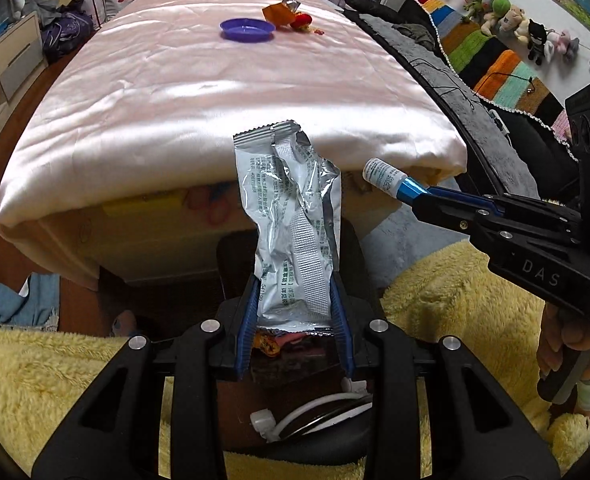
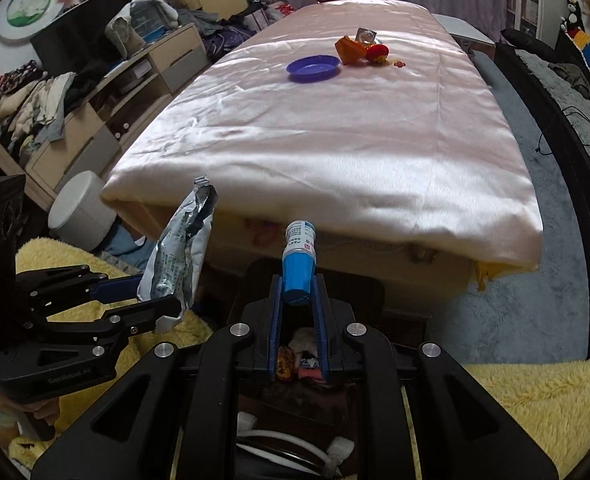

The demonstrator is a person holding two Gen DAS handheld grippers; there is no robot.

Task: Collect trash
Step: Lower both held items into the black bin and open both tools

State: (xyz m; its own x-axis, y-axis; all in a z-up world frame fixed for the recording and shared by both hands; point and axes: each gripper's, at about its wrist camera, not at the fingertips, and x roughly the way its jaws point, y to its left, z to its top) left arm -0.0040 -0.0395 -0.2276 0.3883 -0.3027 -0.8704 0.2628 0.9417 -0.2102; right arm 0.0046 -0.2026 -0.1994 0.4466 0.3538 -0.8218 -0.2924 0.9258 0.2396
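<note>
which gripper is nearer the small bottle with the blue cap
Right. The right gripper is shut on the bottle itself; the left gripper is off to its left, holding a silver wrapper.

Both grippers are angled downward and sit side by side, each visible in the other's camera. The left gripper [image 1: 295,300] has its blue-padded jaws partway apart, clamped on the bottom of a crumpled silver wrapper [image 1: 291,216] that sticks up out of them. The right gripper [image 2: 299,292] is squeezed nearly closed around the blue cap end of a small bottle [image 2: 298,256]. A hand [image 1: 567,344] is wrapped around the right gripper's handle.
</note>
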